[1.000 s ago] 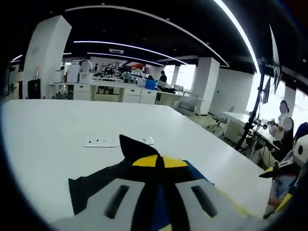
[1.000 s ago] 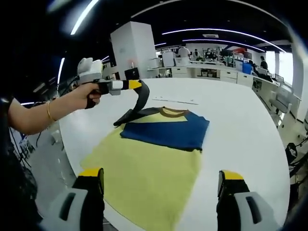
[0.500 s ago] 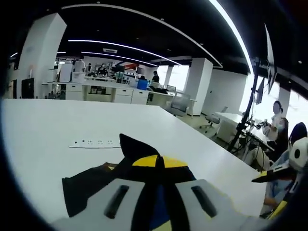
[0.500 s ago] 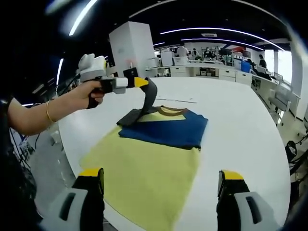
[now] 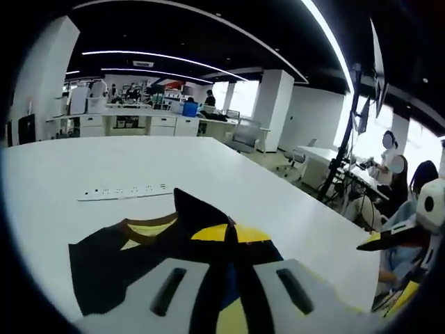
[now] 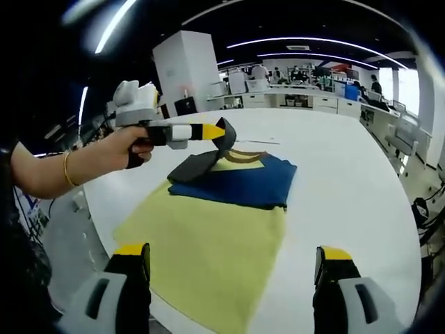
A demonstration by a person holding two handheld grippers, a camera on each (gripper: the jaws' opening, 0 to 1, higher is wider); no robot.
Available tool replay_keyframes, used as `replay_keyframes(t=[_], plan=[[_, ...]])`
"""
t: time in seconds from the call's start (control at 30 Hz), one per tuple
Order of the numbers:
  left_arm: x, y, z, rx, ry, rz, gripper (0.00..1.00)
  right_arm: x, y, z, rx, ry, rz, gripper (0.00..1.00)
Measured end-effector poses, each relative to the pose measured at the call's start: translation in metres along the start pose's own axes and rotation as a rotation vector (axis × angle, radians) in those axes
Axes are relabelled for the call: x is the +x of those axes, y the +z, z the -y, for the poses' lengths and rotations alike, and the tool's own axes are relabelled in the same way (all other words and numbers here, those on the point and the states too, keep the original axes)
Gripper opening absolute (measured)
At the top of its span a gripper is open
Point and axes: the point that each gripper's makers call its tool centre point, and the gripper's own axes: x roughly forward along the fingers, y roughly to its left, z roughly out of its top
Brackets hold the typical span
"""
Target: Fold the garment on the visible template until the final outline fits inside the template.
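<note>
Sleeve carried further inward since a second ago: left gripper (image 6: 221,130), clamped on the dark sleeve (image 6: 200,163) of the navy-and-yellow folded T-shirt (image 6: 236,182), now holds it over the collar, likely to lay it across the body. Shirt lies on the far end of the yellow rectangular template sheet (image 6: 208,254) on the white table (image 6: 348,188). Right gripper (image 6: 233,275) hangs back, jaws wide apart, holding nothing.

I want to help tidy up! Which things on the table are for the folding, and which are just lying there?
For the folding:
- shirt, yellow and blue
- its dark sleeve, pinched in the left gripper
- right gripper, jaws apart, holding nothing

Just lying there:
- power strip on the white table
</note>
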Motion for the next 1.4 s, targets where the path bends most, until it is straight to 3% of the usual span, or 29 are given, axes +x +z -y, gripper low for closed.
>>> replay_keyframes(t=[0.5, 0.63, 0.73, 0.93, 1.2, 1.4], plan=[[0.033, -0.07, 0.021, 0.03, -0.055, -0.153, 0.0, 0.0, -0.015, 0.02, 0.047, -0.028, -0.018, 1.0], [0.038, -0.082, 0.021, 0.03, -0.072, -0.171, 0.0, 0.001, -0.017, 0.022, 0.05, -0.029, -0.025, 1.0], [0.039, -0.084, 0.023, 0.059, -0.086, -0.175, 0.01, 0.003, -0.016, 0.023, 0.056, -0.029, -0.023, 1.0], [0.037, -0.08, 0.029, 0.078, -0.114, -0.162, 0.14, 0.006, -0.015, 0.022, 0.052, -0.021, -0.021, 1.0], [0.022, -0.068, 0.028, 0.121, -0.127, -0.12, 0.55, 0.008, -0.012, 0.015, 0.003, 0.01, -0.036, 1.0], [-0.003, -0.054, 0.014, 0.153, -0.136, -0.091, 0.69, 0.01, -0.017, 0.007, -0.089, 0.049, -0.091, 1.0]])
